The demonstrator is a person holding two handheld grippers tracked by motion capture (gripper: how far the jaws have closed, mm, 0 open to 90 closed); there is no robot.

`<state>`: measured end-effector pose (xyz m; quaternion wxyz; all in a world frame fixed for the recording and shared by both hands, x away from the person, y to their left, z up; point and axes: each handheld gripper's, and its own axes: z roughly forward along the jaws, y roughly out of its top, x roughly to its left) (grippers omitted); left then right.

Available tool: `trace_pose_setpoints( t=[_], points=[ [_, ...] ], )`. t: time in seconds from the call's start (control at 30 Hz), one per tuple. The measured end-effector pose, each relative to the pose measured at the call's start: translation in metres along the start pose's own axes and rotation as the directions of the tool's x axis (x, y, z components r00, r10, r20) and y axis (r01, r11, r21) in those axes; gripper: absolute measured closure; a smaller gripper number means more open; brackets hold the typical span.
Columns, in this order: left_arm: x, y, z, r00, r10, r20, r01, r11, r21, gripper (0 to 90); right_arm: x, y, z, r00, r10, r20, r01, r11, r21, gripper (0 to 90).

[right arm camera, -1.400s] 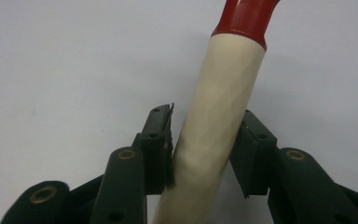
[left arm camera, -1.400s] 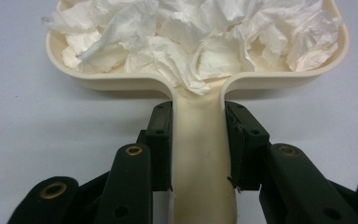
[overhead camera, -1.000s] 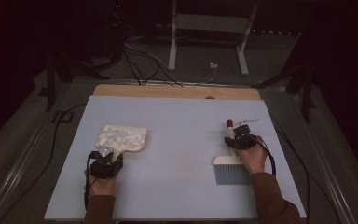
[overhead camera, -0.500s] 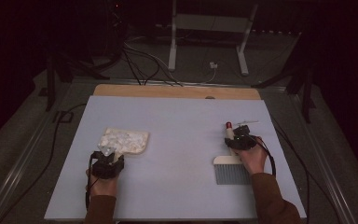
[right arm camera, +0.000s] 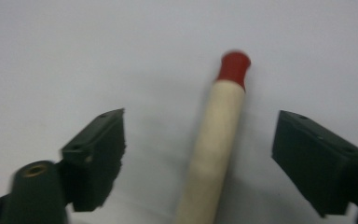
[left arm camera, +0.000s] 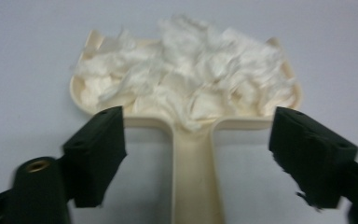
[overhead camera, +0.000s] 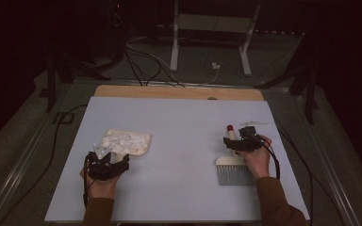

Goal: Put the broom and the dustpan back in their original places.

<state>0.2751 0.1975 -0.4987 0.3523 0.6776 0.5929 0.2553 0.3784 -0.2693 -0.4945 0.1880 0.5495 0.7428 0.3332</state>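
Cream plastic, the dustpan (left arm camera: pixel 186 100) lies near the table's (overhead camera: pixel 184 117) left edge, heaped with white scraps (left arm camera: pixel 191 79). The left gripper (overhead camera: pixel 104 162) has just been opening; its jaws stand clear either side of the pan's handle (left arm camera: pixel 193 182). Toward the right edge, the right gripper (overhead camera: pixel 241 141) has likewise just been opening, the brush handle (right arm camera: pixel 212 144) lying loose between its jaws, bristles (overhead camera: pixel 235 174) apparently flat on the table. To finish the set-down cleanly, back each hand straight along its handle, so nothing catches or spills.

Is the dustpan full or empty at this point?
Full: the cream dustpan lies flat on the table with white shredded scraps heaped across its tray.
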Motion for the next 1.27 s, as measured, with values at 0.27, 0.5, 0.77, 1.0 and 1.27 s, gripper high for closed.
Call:
trace_pose_setpoints(
  t=[0.27,0.5,0.77,1.0,1.27],
  points=[
    [0.010,0.012,-0.018,0.9981,0.028,0.055,-0.021,0.9927,-0.119,6.1,0.008,0.000,-0.023,0.9992,-0.033,-0.020,0.031,0.992,-0.123,2.3],
    [0.018,0.018,-0.028,0.9895,0.082,0.119,-0.057,0.9779,-0.201,0.4,0.017,-0.006,-0.039,0.9949,-0.087,-0.051,0.072,0.970,-0.233,0.0],
    [0.023,0.022,-0.037,0.9666,0.151,0.207,-0.092,0.9579,-0.272,0.3,0.023,-0.021,-0.058,0.9889,-0.132,-0.068,0.099,0.929,-0.357,0.0],
    [0.023,0.024,-0.042,0.9471,0.202,0.249,-0.123,0.9457,-0.301,0.3,0.020,-0.040,-0.071,0.9897,-0.121,-0.077,0.081,0.915,-0.395,0.0],
    [0.024,0.023,-0.045,0.9450,0.208,0.253,-0.126,0.9441,-0.305,0.3,0.014,-0.049,-0.077,0.9895,-0.104,-0.100,0.054,0.911,-0.409,0.0]
  ],
)
